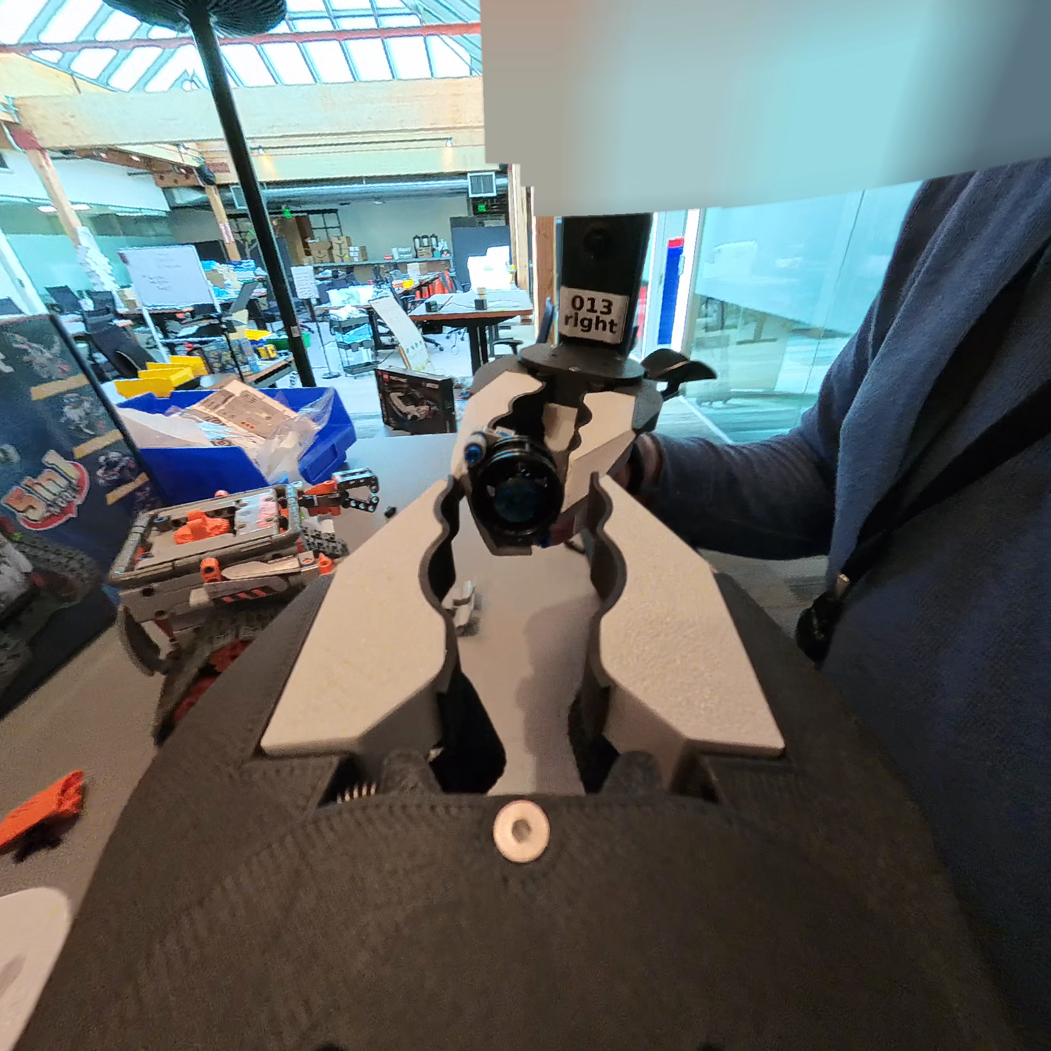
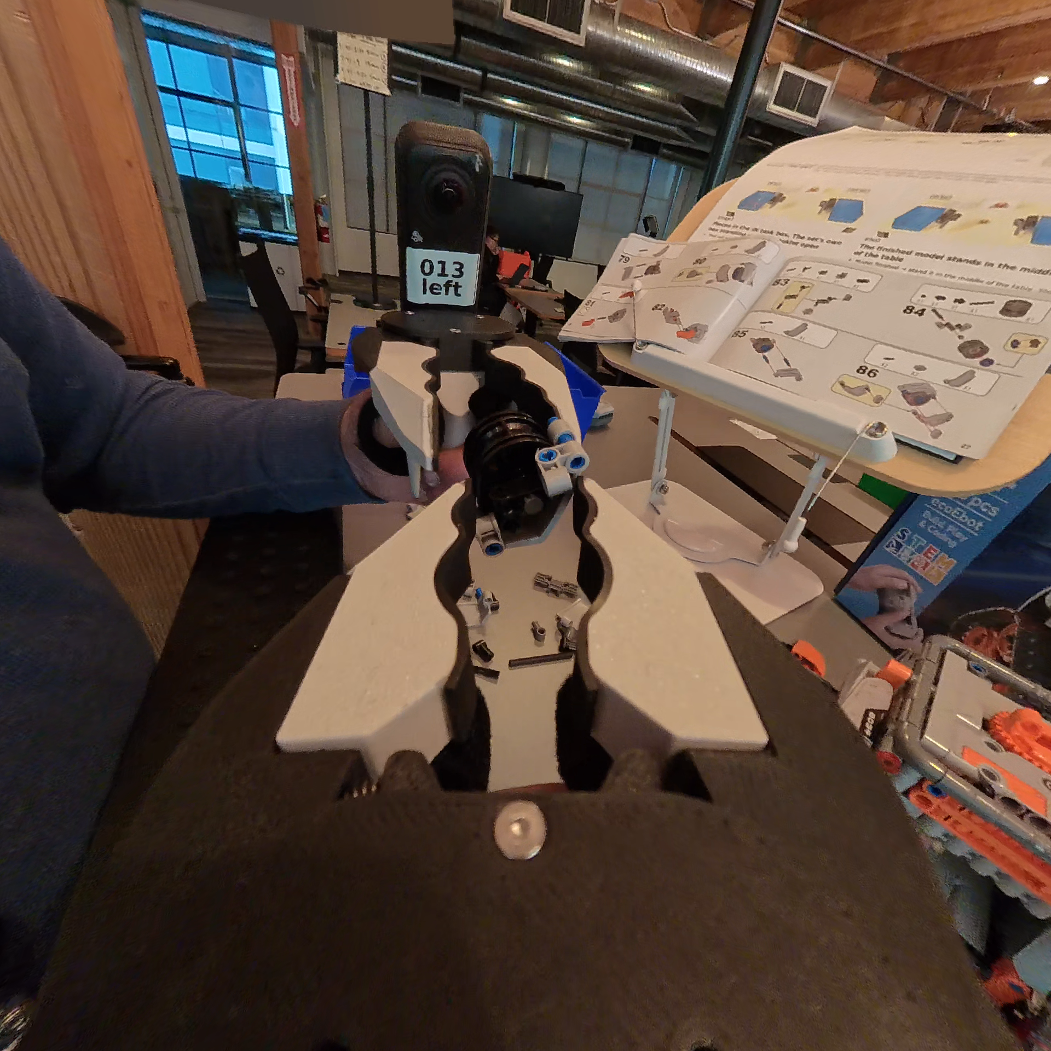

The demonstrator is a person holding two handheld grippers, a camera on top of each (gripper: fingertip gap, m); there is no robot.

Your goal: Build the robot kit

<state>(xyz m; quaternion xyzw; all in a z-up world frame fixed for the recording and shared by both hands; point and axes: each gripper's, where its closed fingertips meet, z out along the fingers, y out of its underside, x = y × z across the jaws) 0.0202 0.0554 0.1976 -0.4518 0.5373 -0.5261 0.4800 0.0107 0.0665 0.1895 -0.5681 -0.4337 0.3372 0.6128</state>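
Daylight is pouring through a glazed roof carried on pale timber beams. Below that roof, a black pole is rising past a whiteboard, with office chairs and long work tables standing farther back among stacked cardboard boxes. Right of the pole, glass partitions are reflecting pale light. In the right wrist view, a ribbed wooden wall is standing beside a gridded window, and silver ducting is running under a dark wooden ceiling.
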